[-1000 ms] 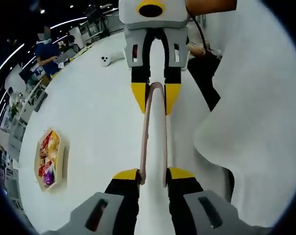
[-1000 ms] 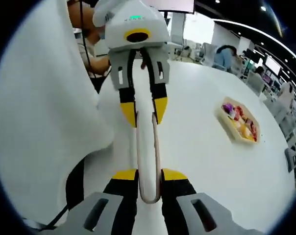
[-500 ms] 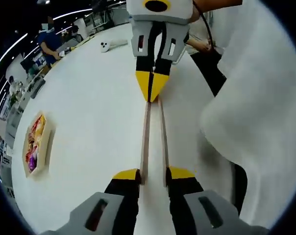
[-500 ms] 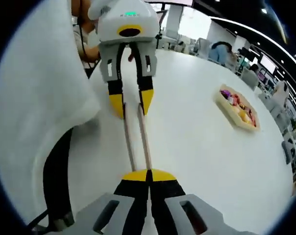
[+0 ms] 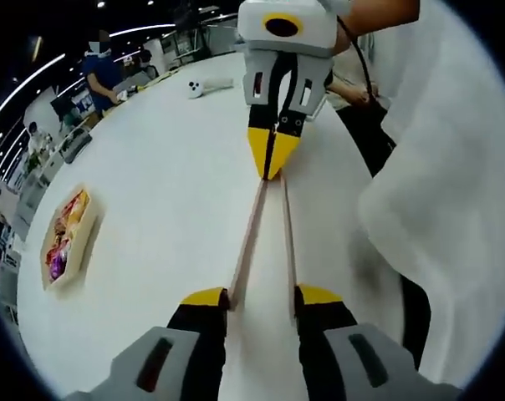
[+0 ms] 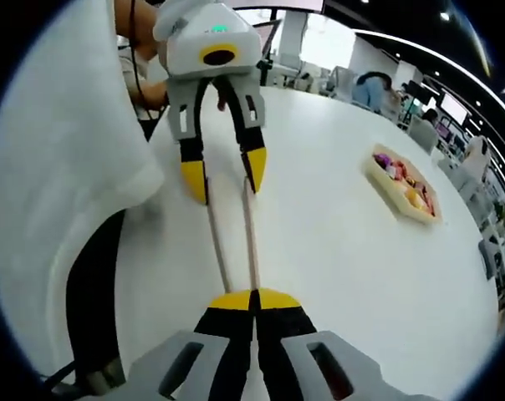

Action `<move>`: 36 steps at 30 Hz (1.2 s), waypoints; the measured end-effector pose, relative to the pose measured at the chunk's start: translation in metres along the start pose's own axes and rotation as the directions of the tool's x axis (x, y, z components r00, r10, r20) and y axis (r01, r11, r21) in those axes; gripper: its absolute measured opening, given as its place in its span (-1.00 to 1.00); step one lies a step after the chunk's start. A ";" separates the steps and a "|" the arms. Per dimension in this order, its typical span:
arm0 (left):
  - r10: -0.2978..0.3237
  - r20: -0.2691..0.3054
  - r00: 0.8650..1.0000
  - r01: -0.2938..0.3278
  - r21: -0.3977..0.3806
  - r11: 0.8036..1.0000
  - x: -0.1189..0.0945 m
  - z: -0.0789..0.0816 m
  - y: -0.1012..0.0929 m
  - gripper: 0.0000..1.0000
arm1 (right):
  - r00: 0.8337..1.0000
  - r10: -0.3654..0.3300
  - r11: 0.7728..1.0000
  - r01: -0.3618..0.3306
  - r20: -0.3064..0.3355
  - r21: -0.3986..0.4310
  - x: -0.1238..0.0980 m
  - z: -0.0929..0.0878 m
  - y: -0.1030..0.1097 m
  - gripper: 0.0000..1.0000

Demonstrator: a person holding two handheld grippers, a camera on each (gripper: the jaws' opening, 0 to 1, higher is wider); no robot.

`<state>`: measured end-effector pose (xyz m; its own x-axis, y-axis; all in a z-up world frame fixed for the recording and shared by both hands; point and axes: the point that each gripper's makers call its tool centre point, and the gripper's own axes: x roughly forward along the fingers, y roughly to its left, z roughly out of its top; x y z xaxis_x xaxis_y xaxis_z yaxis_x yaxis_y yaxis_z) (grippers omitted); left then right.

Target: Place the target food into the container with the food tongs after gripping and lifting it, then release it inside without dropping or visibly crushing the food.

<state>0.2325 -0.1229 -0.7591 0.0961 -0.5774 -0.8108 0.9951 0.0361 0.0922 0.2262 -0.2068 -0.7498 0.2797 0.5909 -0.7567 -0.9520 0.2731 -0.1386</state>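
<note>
Pale food tongs (image 5: pixel 251 234) stretch between my two grippers above the white table (image 5: pixel 152 192). My left gripper (image 5: pixel 262 296) has its jaws a little apart, with the two tong arms' ends against their insides. My right gripper (image 5: pixel 271 163) faces it and is shut on the tongs' joined end. In the right gripper view, the right gripper (image 6: pixel 252 299) pinches that end at the bottom, and the tongs (image 6: pixel 250 242) splay toward the left gripper (image 6: pixel 225 180). A wooden tray of colourful food (image 5: pixel 64 238) lies far off to the side on the table, also seen as the tray (image 6: pixel 403 184).
A person in white clothing (image 5: pixel 453 209) stands close beside the table edge and both grippers. A small white device (image 5: pixel 204 85) lies at the far side of the table. Other people and desks are in the background.
The right gripper has shut on the tongs' joined end, flattening the loop. The left gripper's jaws have widened slightly and the tong arms splay with them. Both views shifted a little.
</note>
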 end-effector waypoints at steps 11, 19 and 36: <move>0.016 0.079 0.997 -0.001 -0.175 0.984 0.000 -0.004 -0.001 -0.37 | 1.000 -0.013 1.000 0.012 0.013 0.010 0.000 0.000 0.000 -1.00; 0.023 0.101 0.995 -0.007 -0.161 0.987 0.000 -0.003 -0.001 -0.36 | 1.000 -0.015 1.000 0.015 0.008 -0.007 0.001 0.000 0.001 -1.00; 0.107 0.165 0.980 -0.066 -0.236 0.970 -0.027 -0.006 0.003 0.20 | 0.990 -0.031 0.982 0.004 0.140 0.190 -0.017 0.022 0.001 -0.36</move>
<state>0.2327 -0.1023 -0.7400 0.1964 -0.6969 -0.6897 0.9641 0.2655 0.0062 0.2231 -0.1999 -0.7230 0.3237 0.6824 -0.6554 -0.9097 0.4148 -0.0175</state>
